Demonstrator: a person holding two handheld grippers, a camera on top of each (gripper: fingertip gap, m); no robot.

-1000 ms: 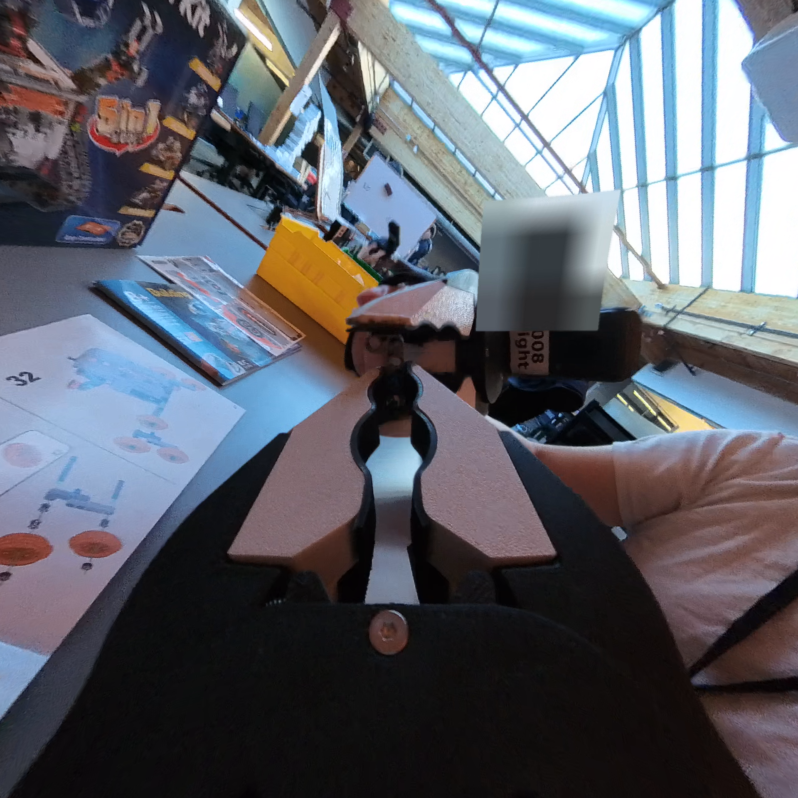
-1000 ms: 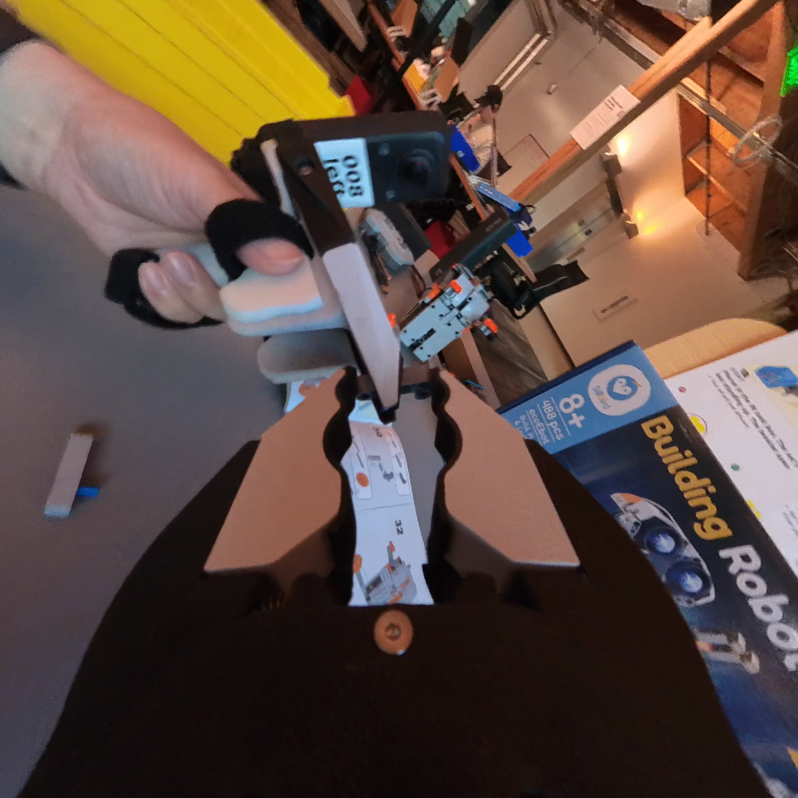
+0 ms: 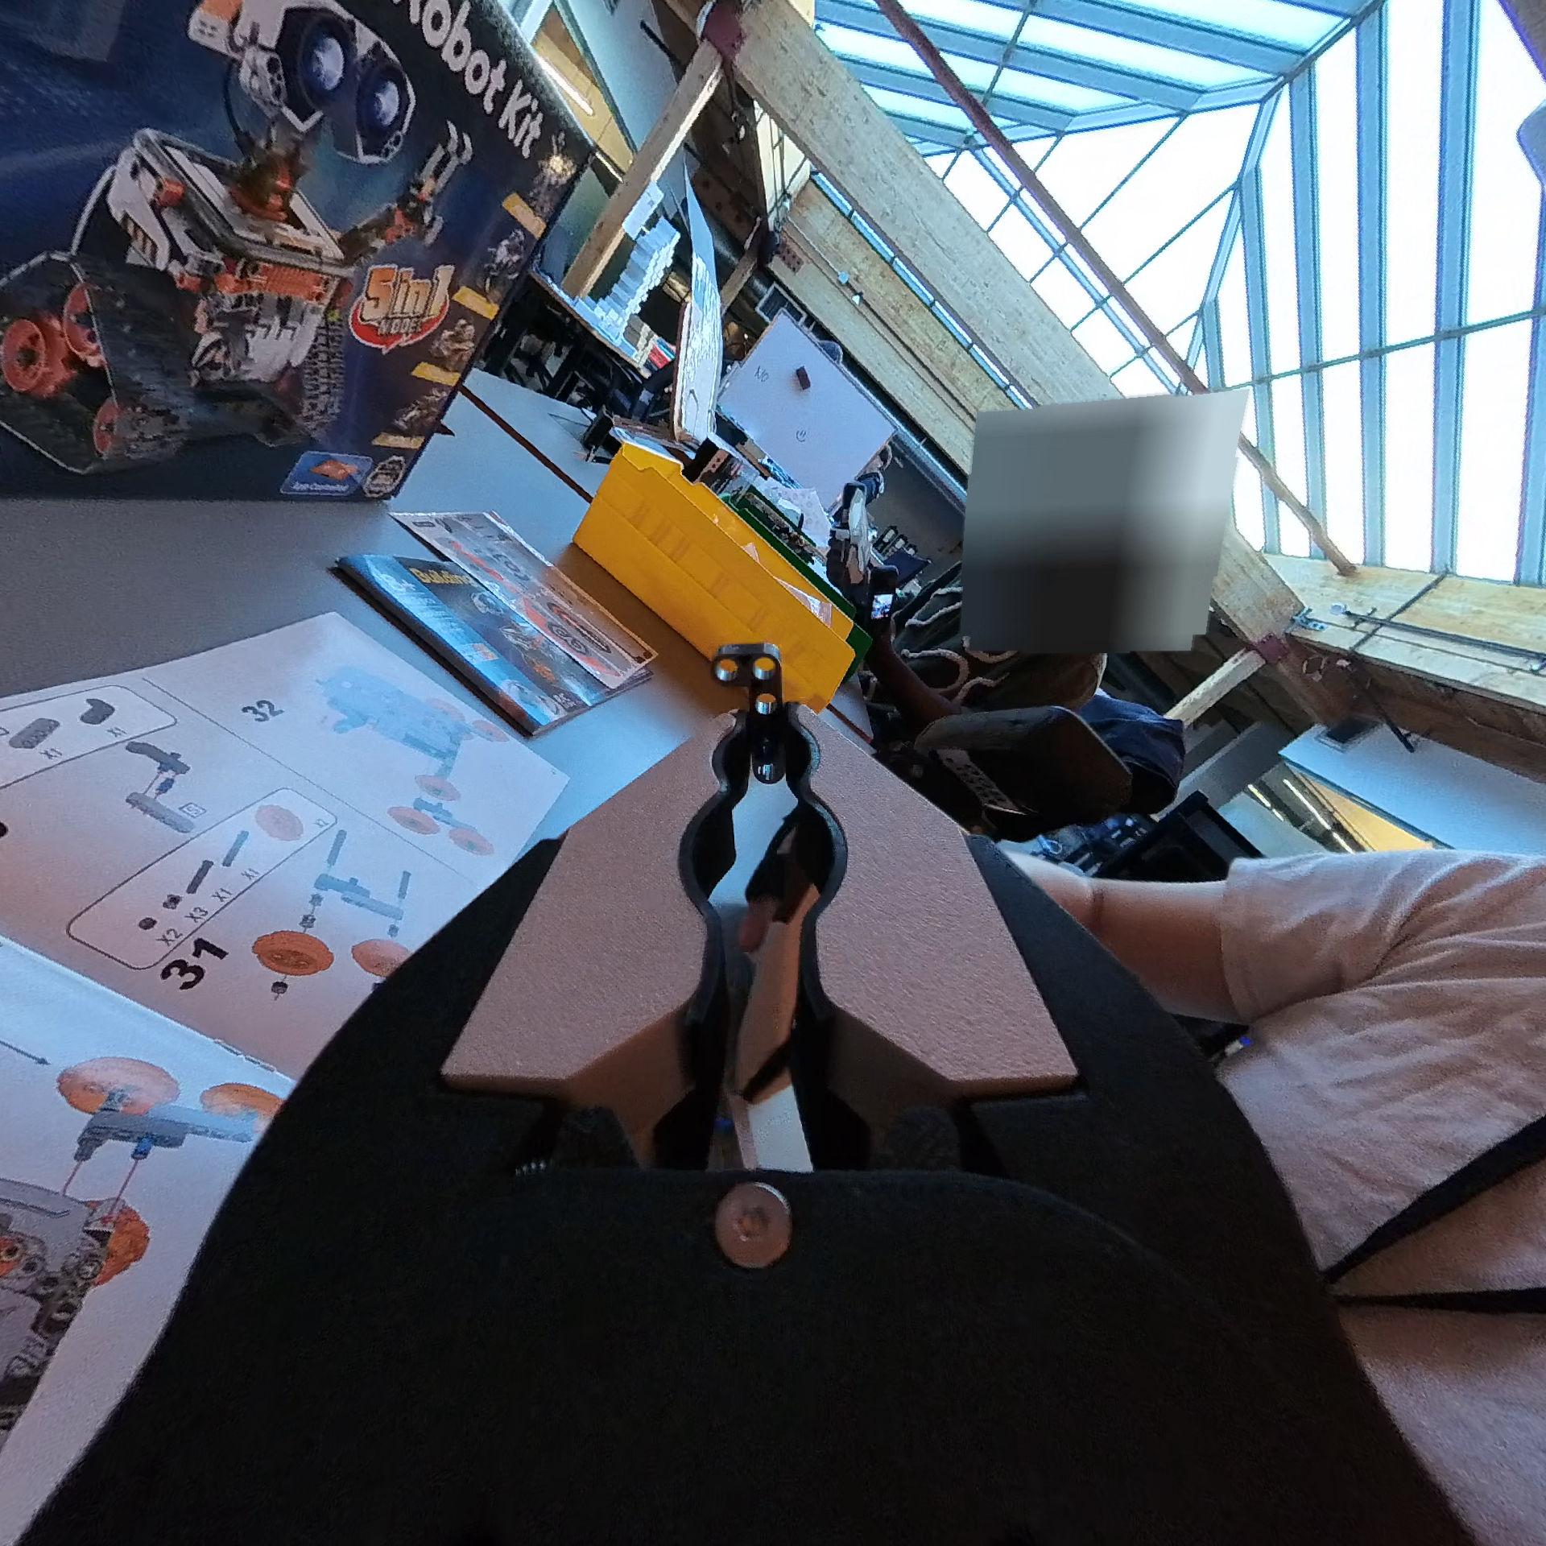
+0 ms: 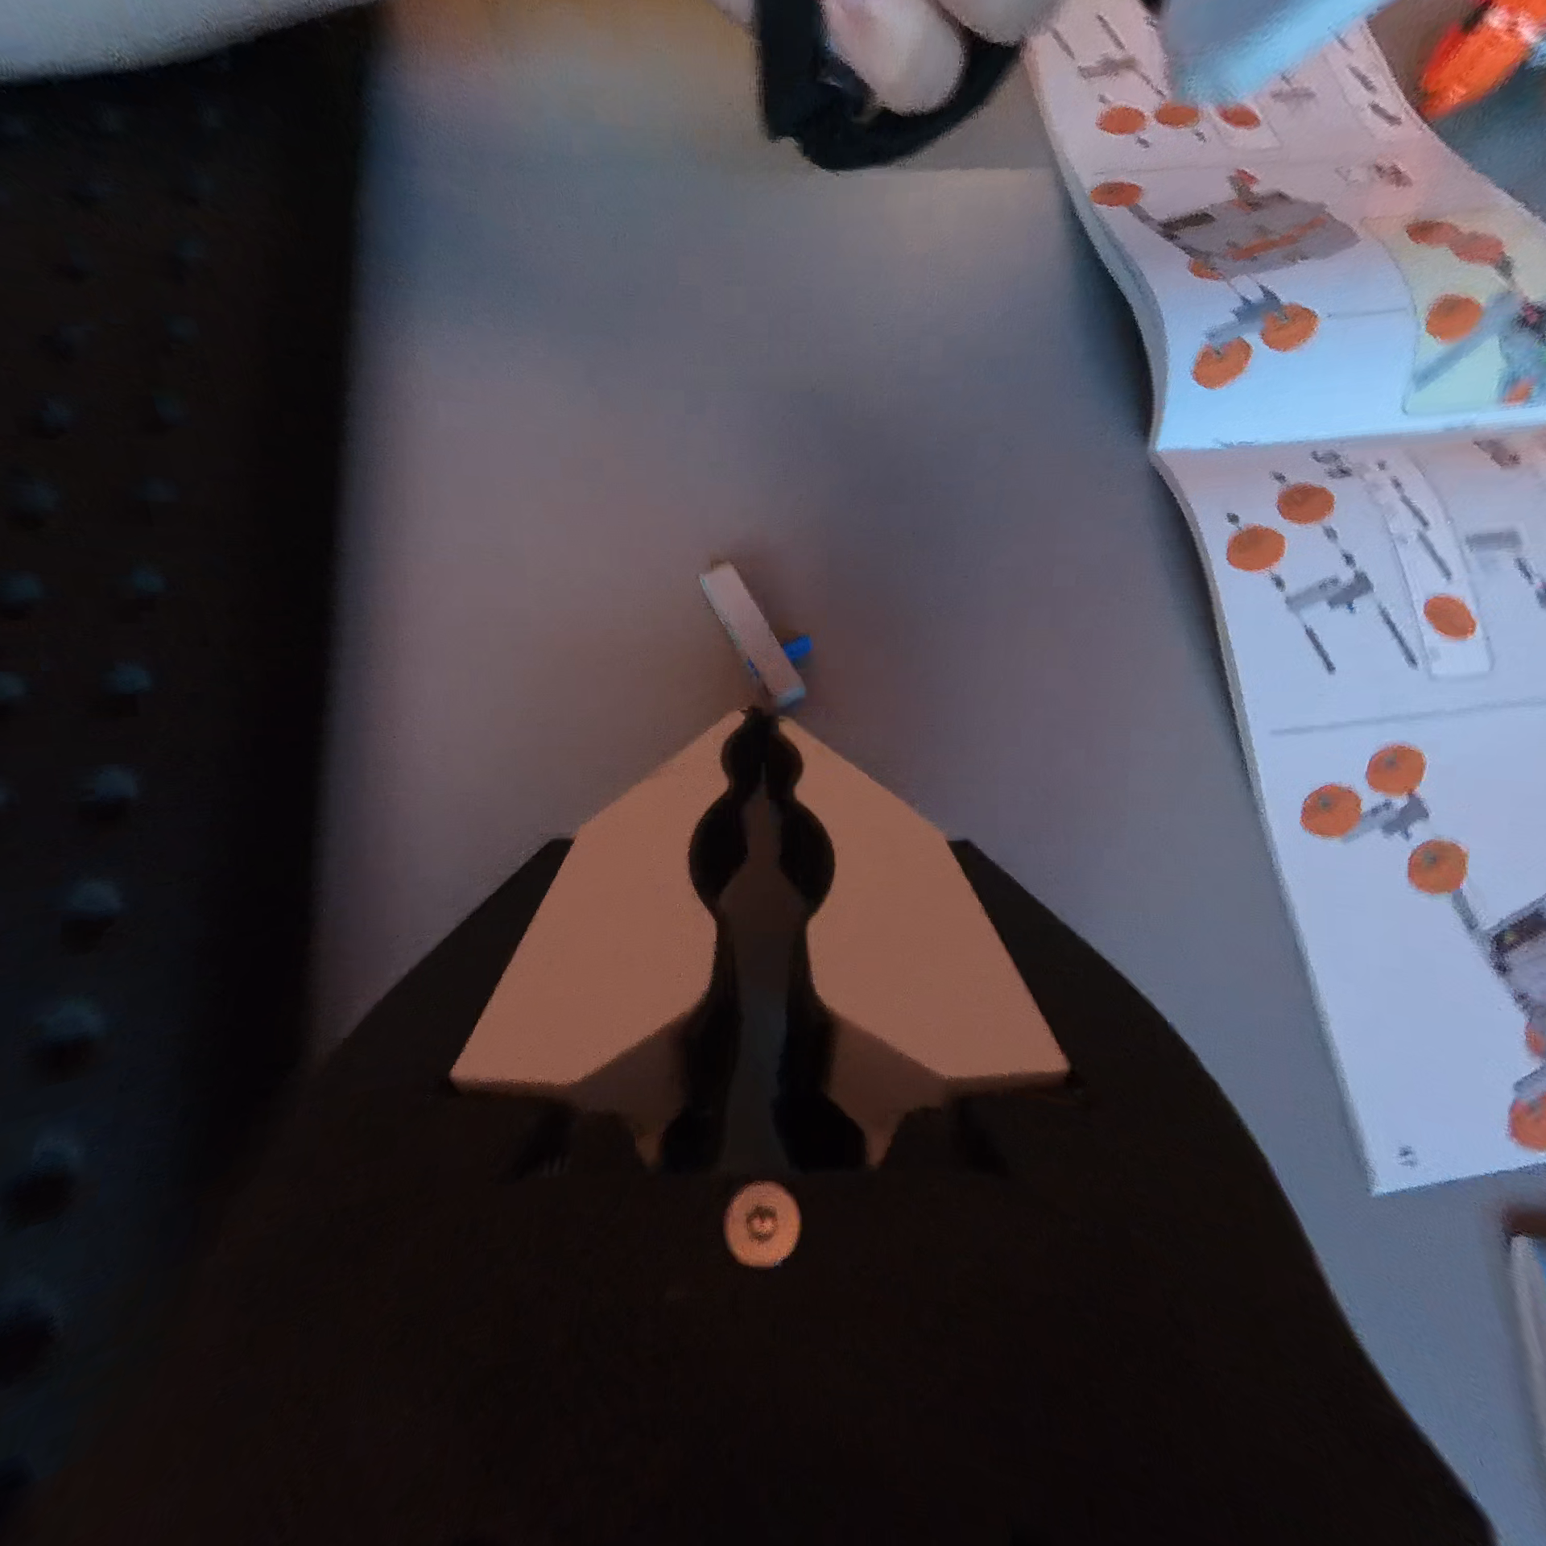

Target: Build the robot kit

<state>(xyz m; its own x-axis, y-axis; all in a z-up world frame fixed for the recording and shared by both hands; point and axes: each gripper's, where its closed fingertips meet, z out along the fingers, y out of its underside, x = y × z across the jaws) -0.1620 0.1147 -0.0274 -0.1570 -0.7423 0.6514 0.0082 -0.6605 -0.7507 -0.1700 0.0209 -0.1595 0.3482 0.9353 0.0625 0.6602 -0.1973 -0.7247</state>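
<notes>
- Left gripper (image 3: 763, 726): raised above the desk (image 3: 151, 560), tips pinched on a small black connector piece (image 3: 750, 669) with round holes; the piece sticks out past the tips.
- Behind it in the left wrist view: yellow bin (image 3: 711, 577) on the desk, a green one just behind it (mostly hidden).
- Open instruction booklet (image 3: 276, 803) lies flat on the desk to the side of my left gripper, pages with orange wheels drawn on them.
- Thin dark booklet (image 3: 494, 636) lies between the open pages and the yellow bin.
- Big dark-blue kit box (image 3: 251, 234) stands farther back on the desk.
- Right gripper (image 4: 760, 721): jaws together, nothing between them that I can see, pointing down at the grey desk (view is blurred).
- Small white beam (image 4: 751, 637) with a blue pin (image 4: 799, 646) lies on the desk just beyond my right gripper tips; touching or not, cannot tell.
- Same open booklet runs along the right edge of the right wrist view, well apart from the beam.
- Dark studded mat (image 4: 125, 586) covers the left side of that view.
</notes>
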